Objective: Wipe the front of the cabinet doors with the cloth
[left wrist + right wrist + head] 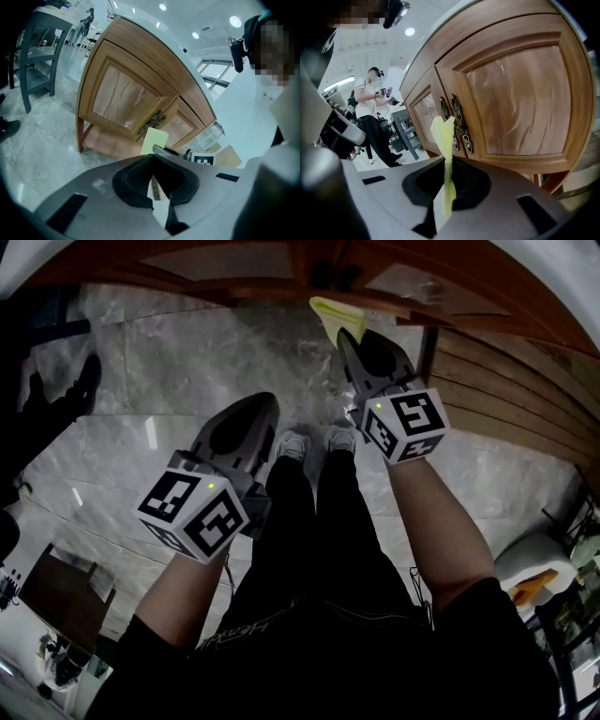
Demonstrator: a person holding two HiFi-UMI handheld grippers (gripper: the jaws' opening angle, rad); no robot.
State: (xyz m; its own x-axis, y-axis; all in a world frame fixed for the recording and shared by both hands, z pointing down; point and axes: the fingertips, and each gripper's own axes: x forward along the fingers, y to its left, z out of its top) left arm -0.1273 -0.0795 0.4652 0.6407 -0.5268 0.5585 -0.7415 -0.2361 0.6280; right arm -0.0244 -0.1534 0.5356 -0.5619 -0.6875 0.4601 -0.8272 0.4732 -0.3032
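The wooden cabinet has two panelled doors (520,93) with ornate metal handles (459,124) where they meet. In the head view the doors (216,261) run along the top edge. My right gripper (349,337) is shut on a yellow cloth (330,313), just short of the doors. In the right gripper view the cloth (443,136) stands up from the right gripper (447,173), in front of the handles. My left gripper (255,407) hangs lower and further from the cabinet. The left gripper (152,176) is shut with nothing in it, and that view shows the cloth (154,140) below the handles (151,123).
Grey marble floor (169,362) lies in front of the cabinet, with my own legs and white shoes (292,444) below the grippers. A wooden slatted wall (525,381) runs on the right. Another person (370,112) stands well back. A grey chair (40,61) stands left of the cabinet.
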